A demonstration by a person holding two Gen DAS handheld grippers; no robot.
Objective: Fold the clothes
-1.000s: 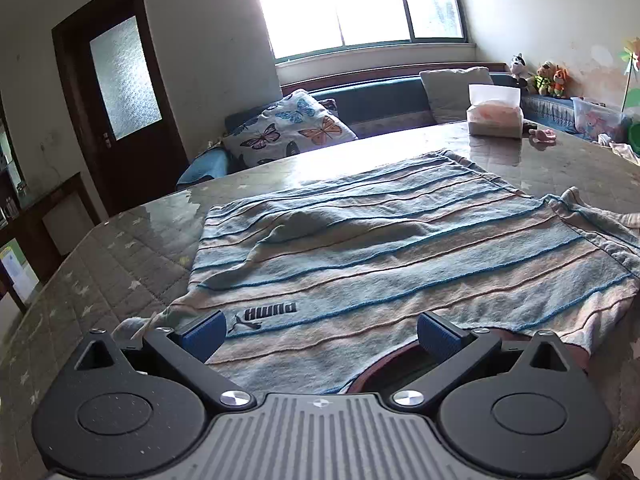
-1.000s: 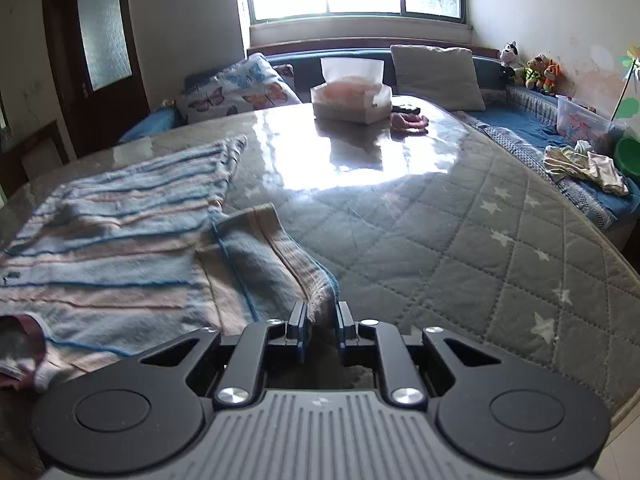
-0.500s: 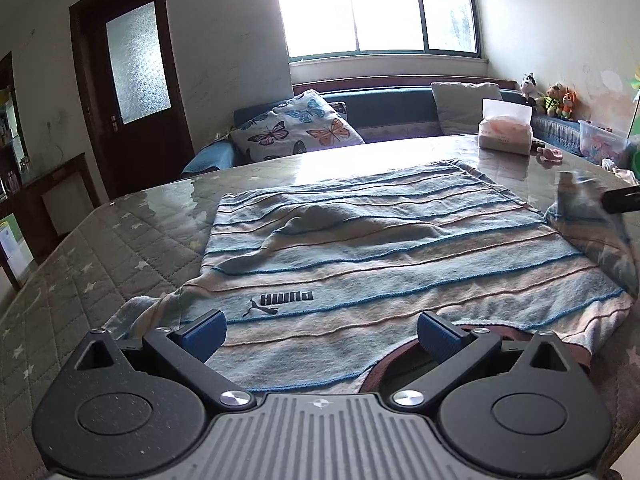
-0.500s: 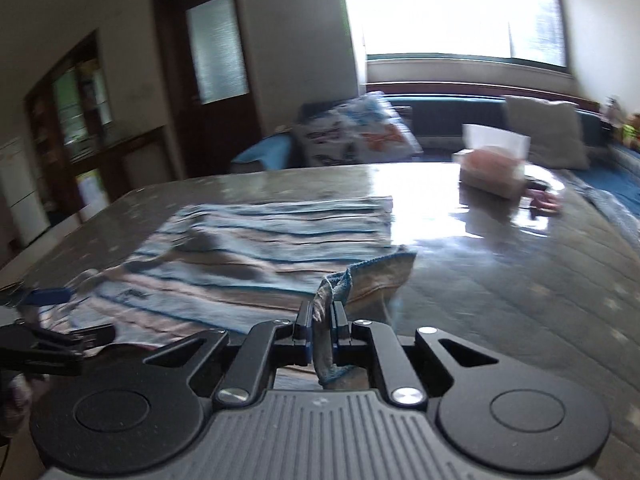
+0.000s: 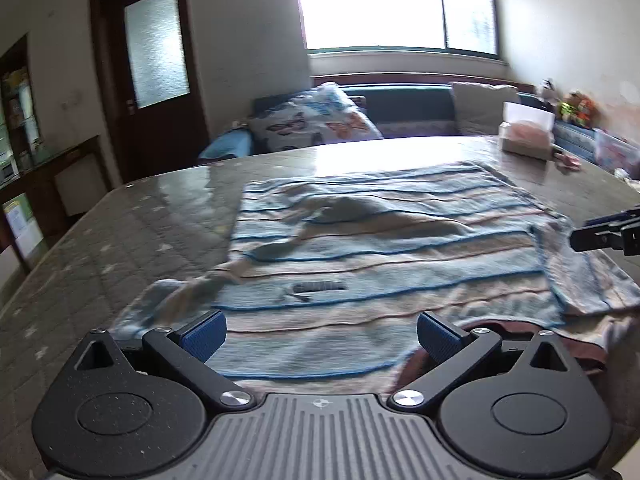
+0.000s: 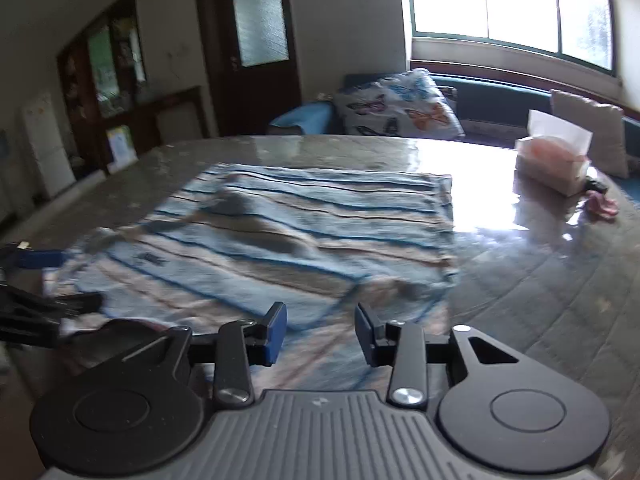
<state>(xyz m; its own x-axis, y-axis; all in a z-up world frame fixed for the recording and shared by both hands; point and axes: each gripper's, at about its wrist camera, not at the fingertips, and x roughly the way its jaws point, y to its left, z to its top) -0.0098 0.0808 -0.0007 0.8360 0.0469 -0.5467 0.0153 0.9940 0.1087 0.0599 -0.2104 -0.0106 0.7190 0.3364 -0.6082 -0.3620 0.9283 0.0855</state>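
The striped terry-cloth shirt in pale blue, pink and beige (image 5: 384,264) lies spread flat on the glossy, star-patterned quilted table (image 5: 132,236), its dark maroon collar (image 5: 504,332) at the near edge and a small dark logo on its chest. Its right sleeve (image 5: 576,276) lies turned in over the body, so I take the first sleeve fold to be just laid down. The right hand-held gripper (image 6: 320,330) hangs just above that folded part; its jaws have just been opening and now stand partly apart with nothing between the blue pads (image 6: 276,330), the cloth lying loose beneath. The left hand-held gripper (image 5: 320,334) is spread wide over the collar end, holding nothing, and the left sleeve (image 5: 180,296) is bunched at the shirt's near left corner, not yet folded. To my eye the next move is a mirror of this one: the left gripper must drop onto that crumpled sleeve, pinch its edge, and carry it across the chest, while the right clears away without dragging its finished fold. Farther off on the table a white tissue box (image 6: 554,162) stands well apart.
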